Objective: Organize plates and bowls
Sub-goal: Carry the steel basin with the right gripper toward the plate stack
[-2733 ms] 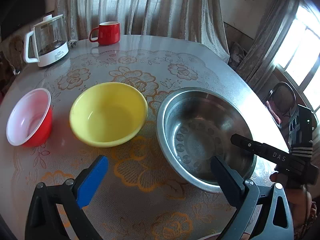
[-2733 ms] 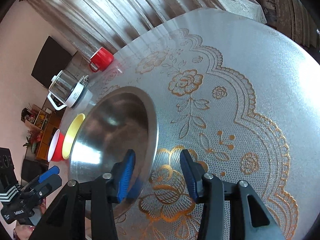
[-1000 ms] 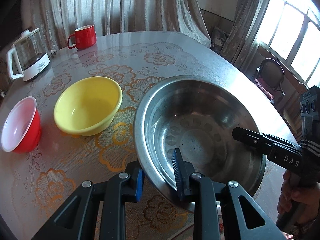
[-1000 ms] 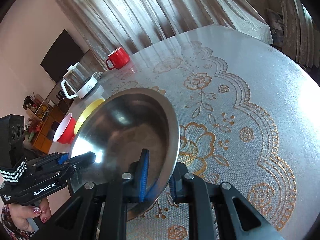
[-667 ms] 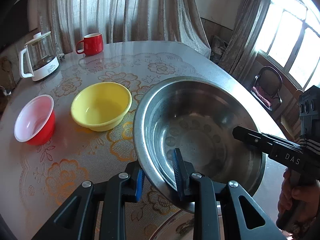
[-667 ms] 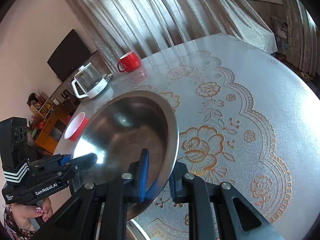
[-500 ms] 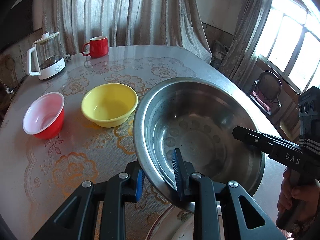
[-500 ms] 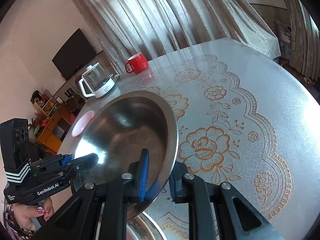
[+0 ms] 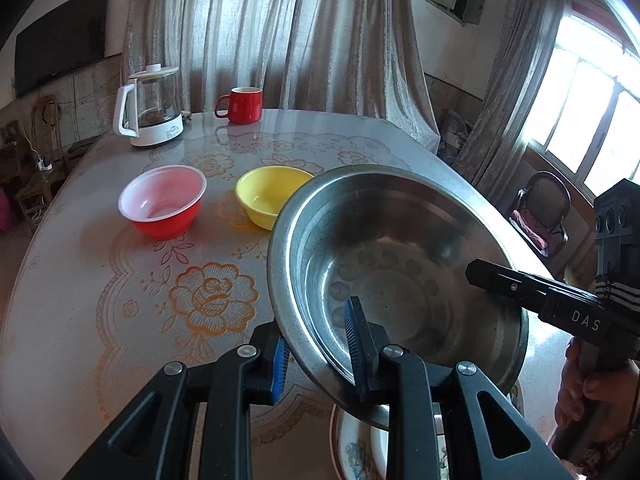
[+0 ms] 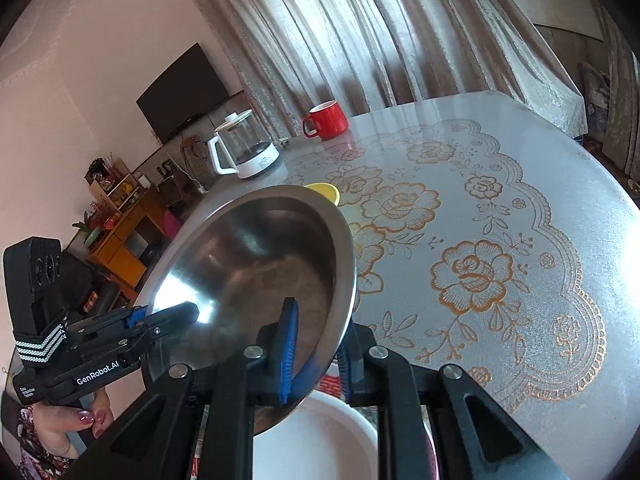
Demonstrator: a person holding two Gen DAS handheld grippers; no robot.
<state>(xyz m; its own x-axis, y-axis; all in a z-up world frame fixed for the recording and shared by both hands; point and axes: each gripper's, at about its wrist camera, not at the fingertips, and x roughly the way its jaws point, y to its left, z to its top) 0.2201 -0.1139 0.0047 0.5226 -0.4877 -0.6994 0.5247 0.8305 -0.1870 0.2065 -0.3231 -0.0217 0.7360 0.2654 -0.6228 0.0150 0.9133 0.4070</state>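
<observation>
Moved: steel basin (image 9: 400,264) is now lifted off the table (image 9: 80,320) and carried toward the near edge; 2.7 s ago it was resting flat on the cloth w/ both grippers unclamped beside it.
Basin pos: held in the air, tilted, above a white plate (image 10: 320,436) w/ patterned rim at the near table edge; part of the yellow bowl (image 9: 272,196) is hidden behind its far rim.
Left gripper (image 9: 320,356): clenched on the basin's near rim, one blue pad inside the wall, the other outside.
Right gripper (image 10: 316,354): clamped on the opposite rim in the same way, wall pinched btw the pads.
Hands: a hand (image 9: 588,392) is seen on the right gripper's handle, another hand (image 10: 68,424) on the left gripper's handle.
Bowls: yellow bowl and red bowl (image 9: 164,206) w/ white inside are set side by side on the cloth, apart, both upright.
Far end: glass kettle (image 9: 150,110) w/ white base and red mug (image 9: 242,105) are placed near the curtain (image 9: 280,32).
Room: dark TV (image 10: 182,90) is mounted on the wall; a chair (image 9: 540,216) is seen by the window.
</observation>
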